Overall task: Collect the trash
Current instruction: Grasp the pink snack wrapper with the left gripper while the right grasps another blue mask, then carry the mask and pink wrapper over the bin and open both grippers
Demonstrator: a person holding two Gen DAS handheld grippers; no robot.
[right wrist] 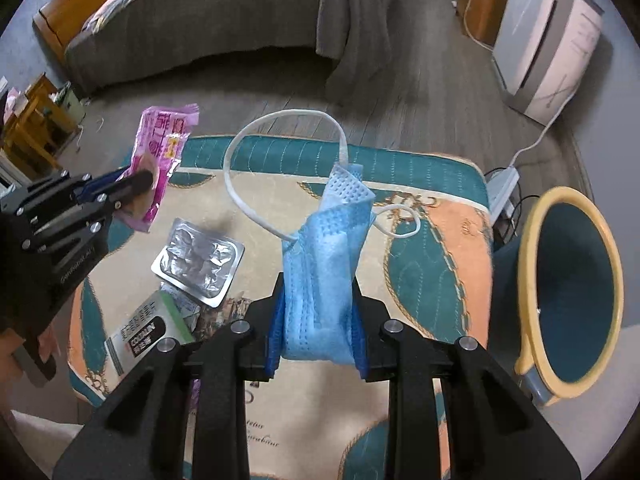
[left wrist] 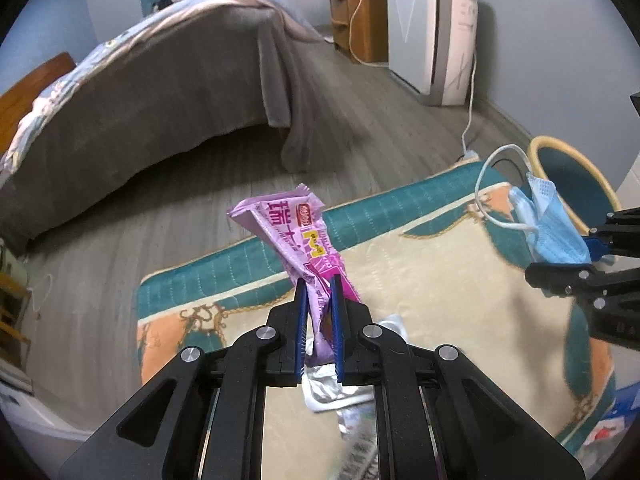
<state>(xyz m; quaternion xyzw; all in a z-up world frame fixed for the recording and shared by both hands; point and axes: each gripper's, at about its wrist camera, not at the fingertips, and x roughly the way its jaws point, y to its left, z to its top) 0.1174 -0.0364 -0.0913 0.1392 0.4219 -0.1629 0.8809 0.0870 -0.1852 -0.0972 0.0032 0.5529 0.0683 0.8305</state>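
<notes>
Bed (left wrist: 168, 92) with grey cover fills the far ground, well beyond both tools. White appliance (left wrist: 432, 36) stands far ahead and to the right, against the wall.

Rug (right wrist: 420, 264), teal border with cream and orange pattern, lies on the wood floor directly under both tools. Waste bin (right wrist: 568, 296), teal inside with a yellow rim, sits just off the rug's edge, to the right of the right hand-held gripper; mouth tipped toward the camera.

Left hand-held gripper (left wrist: 319, 320): jaws narrow, closed on the lower part of a pink snack wrapper (left wrist: 292, 236). Wrapper stands up and forward from the blue pads, crumpled, clear of the rug. In the right wrist view the same tool (right wrist: 136, 184) sits to the left of the right one, wrapper (right wrist: 160, 152) pinched at its tip.

Right hand-held gripper (right wrist: 318, 320): jaws moderately apart, clamped on a folded blue face mask (right wrist: 324, 272) that fills the gap. White ear loop (right wrist: 256, 176) arcs up and left from the mask; a second, smaller loop curls on its right side.

On the rug, left of the right tool and below the left one: a used silver blister pack (right wrist: 198, 260), and nearer a small printed box (right wrist: 144, 332), both lying flat, close together.
</notes>
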